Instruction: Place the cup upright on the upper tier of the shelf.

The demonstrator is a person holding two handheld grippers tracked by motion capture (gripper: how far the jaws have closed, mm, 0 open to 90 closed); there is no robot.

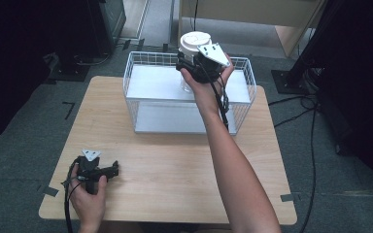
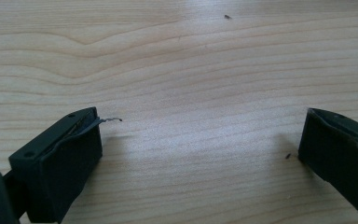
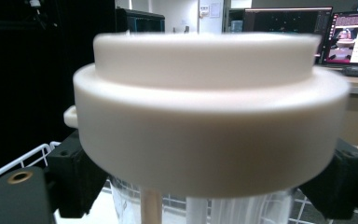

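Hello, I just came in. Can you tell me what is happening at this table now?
A person works at a wooden table with a gripper in each hand. The right gripper is shut on a clear container with a white lid, holding it just under the lid, above the white wire basket at the far side. The left gripper rests open on the table, holding nothing.

A wooden table (image 1: 175, 165) stands on grey carpet (image 1: 24, 160); 2 monitors (image 3: 349, 37) glow behind.

A white lid (image 3: 209, 116) tops a clear container (image 3: 242, 207) clamped between the black jaws.
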